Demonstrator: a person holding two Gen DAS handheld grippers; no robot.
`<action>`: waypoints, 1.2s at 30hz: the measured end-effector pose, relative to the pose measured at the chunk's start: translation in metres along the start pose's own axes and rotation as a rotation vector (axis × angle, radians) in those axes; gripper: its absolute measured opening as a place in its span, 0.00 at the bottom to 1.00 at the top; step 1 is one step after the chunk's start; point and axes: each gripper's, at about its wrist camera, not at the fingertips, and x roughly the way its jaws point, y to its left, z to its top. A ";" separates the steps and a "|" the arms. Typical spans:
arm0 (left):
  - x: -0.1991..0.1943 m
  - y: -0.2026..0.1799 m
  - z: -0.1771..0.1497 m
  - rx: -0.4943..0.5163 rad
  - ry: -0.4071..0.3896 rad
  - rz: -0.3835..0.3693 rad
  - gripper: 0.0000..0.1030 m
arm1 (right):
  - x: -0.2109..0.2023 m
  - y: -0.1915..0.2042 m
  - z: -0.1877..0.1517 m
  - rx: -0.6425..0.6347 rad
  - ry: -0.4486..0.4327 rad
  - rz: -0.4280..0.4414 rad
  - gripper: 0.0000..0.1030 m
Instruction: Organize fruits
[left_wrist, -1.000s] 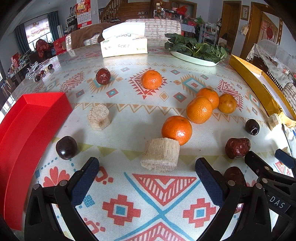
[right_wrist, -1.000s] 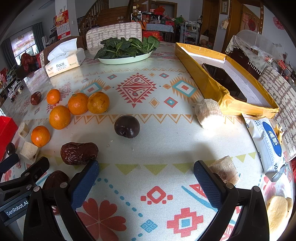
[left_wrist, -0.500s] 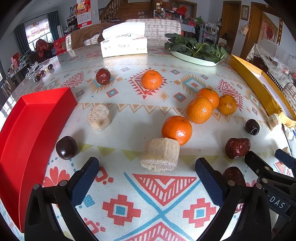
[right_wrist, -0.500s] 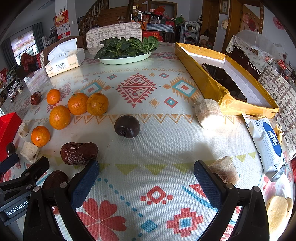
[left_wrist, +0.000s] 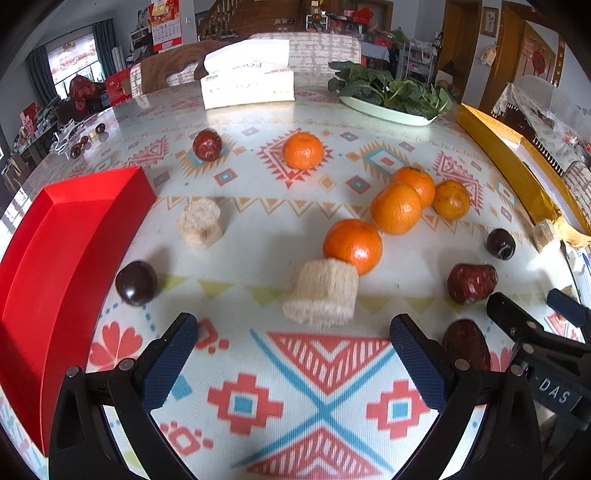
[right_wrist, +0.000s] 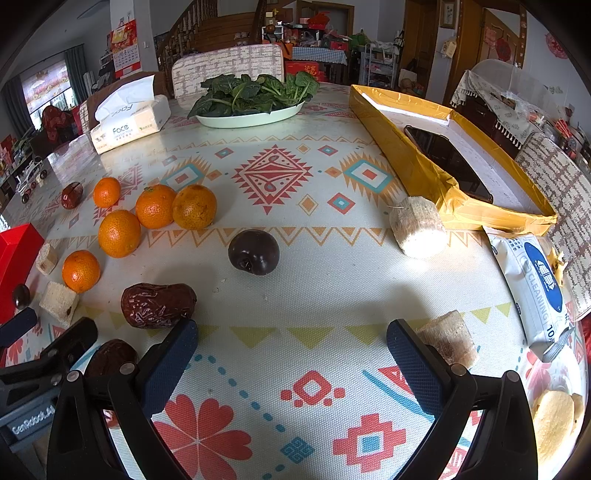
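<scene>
With both tools low over the patterned table, I see my left gripper (left_wrist: 291, 354) spread wide and empty, a sugarcane chunk (left_wrist: 320, 292) just ahead, touching an orange (left_wrist: 352, 244). My right gripper (right_wrist: 291, 354) also gapes empty, a wrinkled date (right_wrist: 158, 304) beside its left finger, a dark plum (right_wrist: 253, 252) farther ahead; red box (left_wrist: 55, 258) sits at left.

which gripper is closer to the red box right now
Left. The left gripper hangs open right beside the red box; the right gripper is open farther over, beyond the fruit.
</scene>
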 end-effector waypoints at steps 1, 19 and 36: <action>-0.001 -0.001 -0.001 0.003 0.008 -0.002 1.00 | -0.001 0.000 0.000 -0.009 0.009 0.007 1.00; -0.115 0.083 -0.010 -0.046 -0.334 -0.108 0.96 | -0.033 -0.012 -0.005 0.024 -0.021 0.111 0.92; -0.059 0.059 -0.003 0.030 -0.180 -0.259 0.80 | -0.042 0.048 -0.016 -0.063 -0.015 0.376 0.49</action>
